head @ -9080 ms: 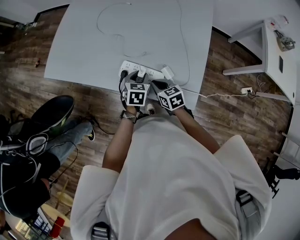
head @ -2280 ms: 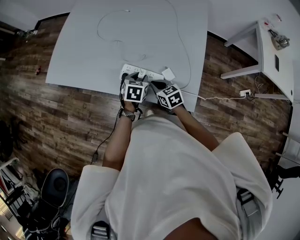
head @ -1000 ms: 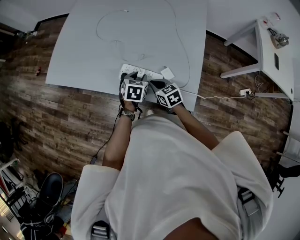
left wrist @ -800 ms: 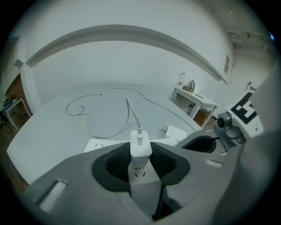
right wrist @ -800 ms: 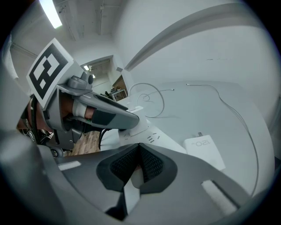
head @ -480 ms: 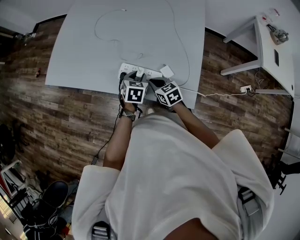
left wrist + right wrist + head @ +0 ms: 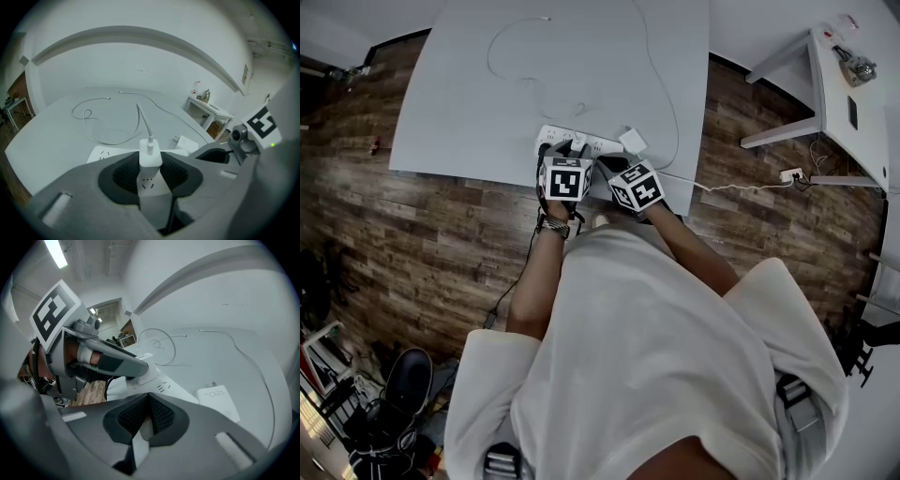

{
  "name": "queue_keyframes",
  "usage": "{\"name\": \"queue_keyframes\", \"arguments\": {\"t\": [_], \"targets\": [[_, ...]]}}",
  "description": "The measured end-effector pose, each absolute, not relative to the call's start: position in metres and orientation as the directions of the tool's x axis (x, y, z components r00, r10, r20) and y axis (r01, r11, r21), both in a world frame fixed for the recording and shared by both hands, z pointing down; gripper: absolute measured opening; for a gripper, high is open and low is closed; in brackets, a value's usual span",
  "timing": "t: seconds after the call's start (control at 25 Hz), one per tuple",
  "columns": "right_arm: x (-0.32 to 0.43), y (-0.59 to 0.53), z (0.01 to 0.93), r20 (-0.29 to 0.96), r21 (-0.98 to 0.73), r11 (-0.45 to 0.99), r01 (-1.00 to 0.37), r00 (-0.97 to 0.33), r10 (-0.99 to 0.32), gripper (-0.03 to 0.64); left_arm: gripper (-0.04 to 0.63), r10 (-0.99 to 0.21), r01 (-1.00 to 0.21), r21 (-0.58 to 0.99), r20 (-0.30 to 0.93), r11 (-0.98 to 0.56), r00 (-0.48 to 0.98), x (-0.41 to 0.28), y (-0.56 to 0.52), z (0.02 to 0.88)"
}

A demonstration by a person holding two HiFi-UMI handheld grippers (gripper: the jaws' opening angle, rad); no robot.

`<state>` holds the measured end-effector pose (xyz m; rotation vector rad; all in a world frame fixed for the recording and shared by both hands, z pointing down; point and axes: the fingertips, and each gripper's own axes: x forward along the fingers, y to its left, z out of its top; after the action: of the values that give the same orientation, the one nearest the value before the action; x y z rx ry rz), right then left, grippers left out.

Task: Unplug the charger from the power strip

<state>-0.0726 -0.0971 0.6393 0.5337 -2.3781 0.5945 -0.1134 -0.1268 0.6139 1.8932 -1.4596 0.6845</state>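
Grasps, with the fingers of the left gripper (image 7: 150, 165), the small white cube charger (image 7: 150, 157), plugged upright into the long white plastic power strip (image 7: 108, 153) on the pale grey bench (image 7: 51, 136). Clenches the fingers of the right gripper (image 7: 148, 404) together, seemingly over the strip.

A loose white adapter block (image 7: 632, 142) lies on the white table (image 7: 469, 112), above a wood-plank floor (image 7: 412, 234).

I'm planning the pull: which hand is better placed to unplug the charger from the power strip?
Left. The left gripper has its jaws closed on the charger, which stands upright in the power strip. The right gripper has its jaws together with nothing between them, over the strip.
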Motion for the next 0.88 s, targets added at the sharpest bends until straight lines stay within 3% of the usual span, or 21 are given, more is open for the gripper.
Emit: {"name": "queue_keyframes", "arguments": {"t": [0.2,0.52,0.88], "targets": [[-0.0737,-0.0992,0.6379,0.651,-0.284,0.814,-0.507,-0.725,-0.224,0.002,0.141,-0.638,-0.967,0.192,0.728,-0.165,0.253,-0.1155,-0.1295,0.6110],[-0.0713,-0.0972,0.6385,0.652,-0.285,0.818,-0.499,-0.727,-0.217,0.002,0.140,-0.636,-0.966,0.042,0.745,-0.253,0.199,-0.1098,-0.1285,0.6125],[-0.0726,-0.0975,0.6381,0.650,-0.282,0.820,-0.499,-0.728,-0.219,0.002,0.141,-0.648,-0.969,0.185,0.720,-0.165,0.248,-0.1141,-0.1281,0.6109]]}}
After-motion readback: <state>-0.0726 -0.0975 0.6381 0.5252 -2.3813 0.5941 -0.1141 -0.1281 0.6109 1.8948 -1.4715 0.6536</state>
